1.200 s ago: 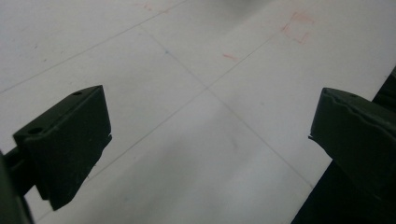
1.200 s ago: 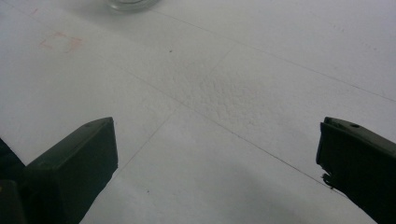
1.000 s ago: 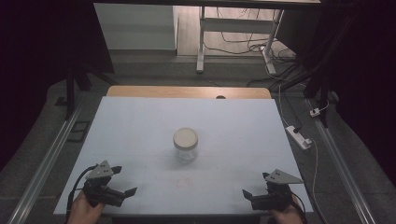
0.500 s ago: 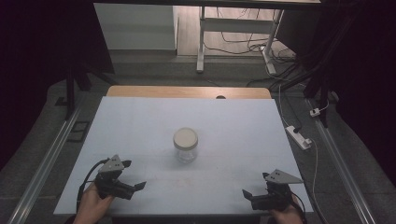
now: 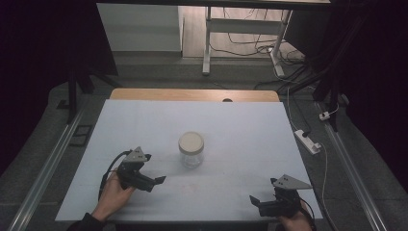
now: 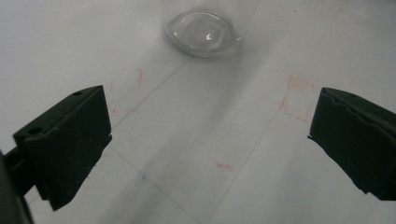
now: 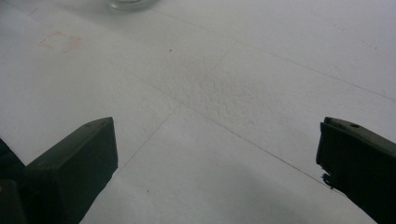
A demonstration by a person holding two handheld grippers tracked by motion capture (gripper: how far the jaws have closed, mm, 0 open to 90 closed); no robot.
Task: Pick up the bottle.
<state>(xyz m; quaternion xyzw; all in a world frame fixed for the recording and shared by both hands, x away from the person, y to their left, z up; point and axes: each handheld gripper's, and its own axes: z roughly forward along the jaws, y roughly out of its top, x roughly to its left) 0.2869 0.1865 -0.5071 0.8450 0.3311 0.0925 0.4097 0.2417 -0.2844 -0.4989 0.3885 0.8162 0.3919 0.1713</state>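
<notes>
A clear glass jar (image 5: pixel 191 150) with a pale lid stands upright near the middle of the white table (image 5: pixel 240 130). My left gripper (image 5: pixel 153 183) is open, low over the table to the jar's front left, a short way from it and pointing toward it. In the left gripper view the jar's glass base (image 6: pixel 201 38) sits ahead at the top, beyond the wide-apart jaws. My right gripper (image 5: pixel 256 204) rests open near the front right corner, far from the jar. The jar's base (image 7: pixel 125 3) just peeks in at the top of the right gripper view.
Faint red pencil marks (image 6: pixel 296 96) and thin lines cross the table surface. A wooden strip (image 5: pixel 192 94) edges the table's far side. A white power strip (image 5: pixel 308 141) lies on the floor to the right, with cables and a desk frame (image 5: pixel 208 43) beyond.
My left gripper has moved forward and rightward toward the jar, from the front left corner. The right gripper has stayed in place.
</notes>
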